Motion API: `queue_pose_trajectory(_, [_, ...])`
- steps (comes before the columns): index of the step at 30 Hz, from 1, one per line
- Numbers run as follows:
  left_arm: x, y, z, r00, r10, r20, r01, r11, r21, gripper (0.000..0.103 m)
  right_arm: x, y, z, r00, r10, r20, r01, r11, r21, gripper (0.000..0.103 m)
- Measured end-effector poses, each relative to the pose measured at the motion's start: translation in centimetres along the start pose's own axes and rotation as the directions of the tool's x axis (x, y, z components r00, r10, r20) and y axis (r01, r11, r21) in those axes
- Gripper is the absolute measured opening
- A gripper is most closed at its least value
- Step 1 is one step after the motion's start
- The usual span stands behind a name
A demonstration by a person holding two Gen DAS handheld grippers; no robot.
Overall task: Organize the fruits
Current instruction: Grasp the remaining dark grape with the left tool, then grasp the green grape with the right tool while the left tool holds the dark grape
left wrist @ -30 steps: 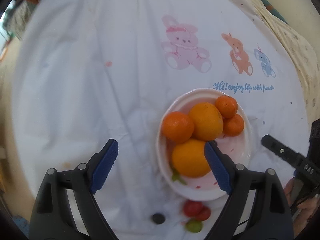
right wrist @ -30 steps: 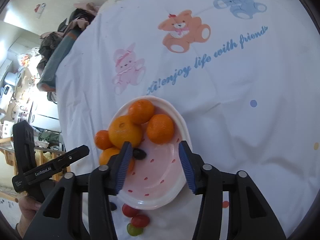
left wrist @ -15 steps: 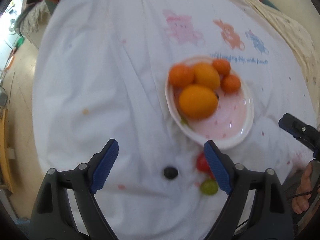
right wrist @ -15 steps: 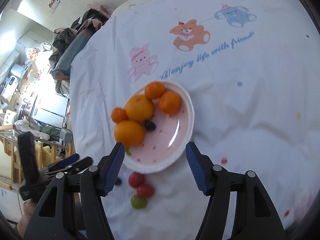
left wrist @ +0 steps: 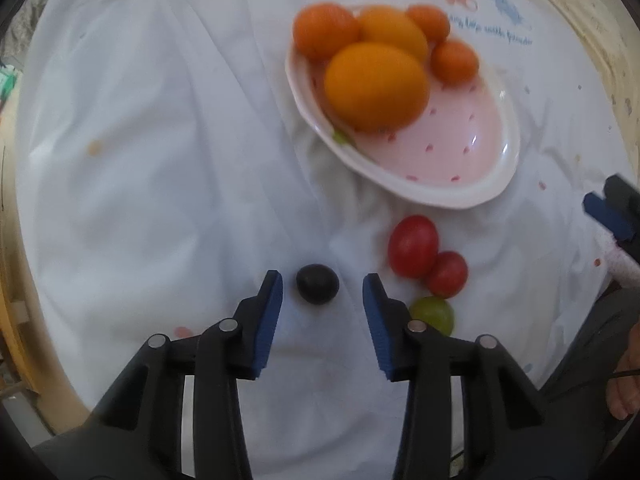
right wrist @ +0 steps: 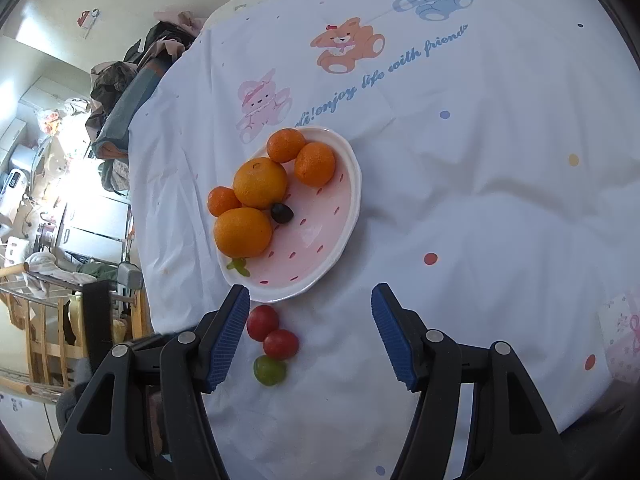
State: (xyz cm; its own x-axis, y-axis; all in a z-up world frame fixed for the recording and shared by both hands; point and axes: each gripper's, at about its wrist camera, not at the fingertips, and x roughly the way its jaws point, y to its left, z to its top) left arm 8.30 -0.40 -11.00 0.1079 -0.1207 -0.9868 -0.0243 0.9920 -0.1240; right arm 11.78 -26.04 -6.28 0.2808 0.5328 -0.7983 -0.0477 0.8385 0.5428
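The white cloth (right wrist: 500,208) over the worktop carries blue script reading "enjoy life with friend", beside printed bears. The pink oval dish (right wrist: 320,256) holds five oranges (right wrist: 260,183), its long axis running toward the bears. Only the right wrist view shows a dark grape (right wrist: 282,213) inside the dish; only the left wrist view shows a second dark grape (left wrist: 317,283) on the cloth, between the closing jaws of the left gripper (left wrist: 322,286), untouched. Two red tomatoes (left wrist: 413,246) and a green grape (left wrist: 434,314) lie just off the dish's near rim. The right gripper (right wrist: 310,300) hangs open, empty.
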Motion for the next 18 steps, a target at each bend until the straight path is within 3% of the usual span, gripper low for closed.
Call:
queue_pose_trajectory(4, [0.5,-0.8,0.0,0.999,0.050,0.013,-0.050,0.998,0.045,0.028,0.2,0.5,-0.1,1.000,0.000,-0.010,0.000,1.000,-0.006,0.066])
queue_pose_trajectory(5, [0.5,-0.9,0.0,0.998,0.053,0.016,-0.053,0.997,0.050,0.019,0.2,0.6,-0.2,1.000,-0.007,-0.008,0.007,1.000,-0.015,0.066])
queue_pose_trajectory(10, [-0.8,-1.1,-0.1,0.999,0.035,0.042,-0.037,0.998,0.053,0.019,0.1,1.1,-0.4,1.000,-0.018,-0.007,0.018,0.999,-0.040,0.066])
queue_pose_trajectory(18, [-7.1,0.2,-1.6,0.987,-0.001,0.158,0.006,1.000,-0.027,0.019,1.4,1.2,-1.0,0.998,0.003,-0.068,-0.006,0.999,-0.040,0.066])
